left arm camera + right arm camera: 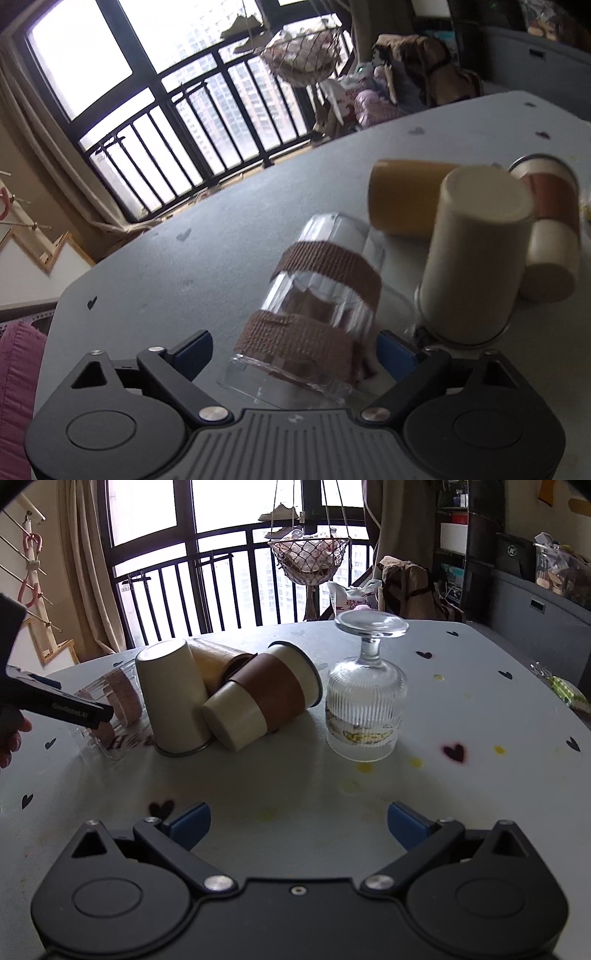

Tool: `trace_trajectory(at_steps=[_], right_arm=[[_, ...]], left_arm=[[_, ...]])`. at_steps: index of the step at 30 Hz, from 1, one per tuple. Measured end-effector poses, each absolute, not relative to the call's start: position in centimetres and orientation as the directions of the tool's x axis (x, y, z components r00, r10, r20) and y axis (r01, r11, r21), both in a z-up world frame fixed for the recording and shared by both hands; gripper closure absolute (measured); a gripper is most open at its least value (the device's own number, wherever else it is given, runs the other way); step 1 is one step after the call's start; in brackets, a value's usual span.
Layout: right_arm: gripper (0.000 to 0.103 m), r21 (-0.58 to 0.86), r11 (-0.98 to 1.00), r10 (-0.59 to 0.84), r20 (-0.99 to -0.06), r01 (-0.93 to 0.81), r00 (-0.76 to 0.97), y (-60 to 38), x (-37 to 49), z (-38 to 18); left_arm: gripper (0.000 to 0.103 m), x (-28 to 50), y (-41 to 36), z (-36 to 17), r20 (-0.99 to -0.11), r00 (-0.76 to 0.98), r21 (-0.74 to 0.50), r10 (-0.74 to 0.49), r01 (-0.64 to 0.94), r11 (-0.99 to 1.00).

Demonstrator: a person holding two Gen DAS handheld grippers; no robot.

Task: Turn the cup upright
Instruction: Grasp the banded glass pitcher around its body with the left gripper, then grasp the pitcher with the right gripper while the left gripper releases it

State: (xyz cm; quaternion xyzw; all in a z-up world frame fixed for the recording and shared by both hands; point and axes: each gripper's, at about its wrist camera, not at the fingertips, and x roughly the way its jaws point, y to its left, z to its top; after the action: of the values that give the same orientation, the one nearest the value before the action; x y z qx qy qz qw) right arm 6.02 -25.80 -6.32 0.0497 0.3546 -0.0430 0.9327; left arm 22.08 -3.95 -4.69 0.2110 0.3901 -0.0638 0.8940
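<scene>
— Left wrist view first: where is the glass cup (317, 306)?

— Between the spread fingers of the left gripper (295, 350), tilted on the table (207, 236), wide mouth low toward the camera, base pointing up and away. Two brown woven bands wrap it. Neither blue pad visibly presses the glass.

— And from the right wrist?

— It sits at the far left, just beside an upside-down cream cup (173, 698). A banded cream cup (262, 698) lies on its side, leaning there, mouth up and away. A goblet (365, 690) stands upside down, apart. The right gripper (298, 825) hangs wide apart, empty.

— Any writing?

— Blurred letters beneath the glass; white print on the left gripper's finger (79, 709), too small to read.
</scene>
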Motion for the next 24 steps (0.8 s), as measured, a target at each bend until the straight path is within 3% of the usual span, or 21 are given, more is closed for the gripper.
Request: trace_trajectory(at_steps=[11,18,24], right_arm=[[0.0,0.065,0.993,-0.035,-0.652,0.101,0.757,-25.5,5.4,-6.0],[0.0,0.128,0.992,0.064,-0.603,0.017,0.795,-23.9,4.2,-5.6],[0.0,0.155,0.988,0.102,-0.59,-0.012,0.801,-22.9,3.8,-5.4]], left_arm=[[0.02,17.2,-2.3,-4.9,-0.716,0.698,0.312,0.011,0.306,0.9],[0.02,10.5,-2.0,-5.0,-0.718,0.695,0.318,-0.026,0.361,0.877],[0.027,5.4,-2.2,-4.7,-0.725,0.682,0.306,-0.094,0.442,0.843]])
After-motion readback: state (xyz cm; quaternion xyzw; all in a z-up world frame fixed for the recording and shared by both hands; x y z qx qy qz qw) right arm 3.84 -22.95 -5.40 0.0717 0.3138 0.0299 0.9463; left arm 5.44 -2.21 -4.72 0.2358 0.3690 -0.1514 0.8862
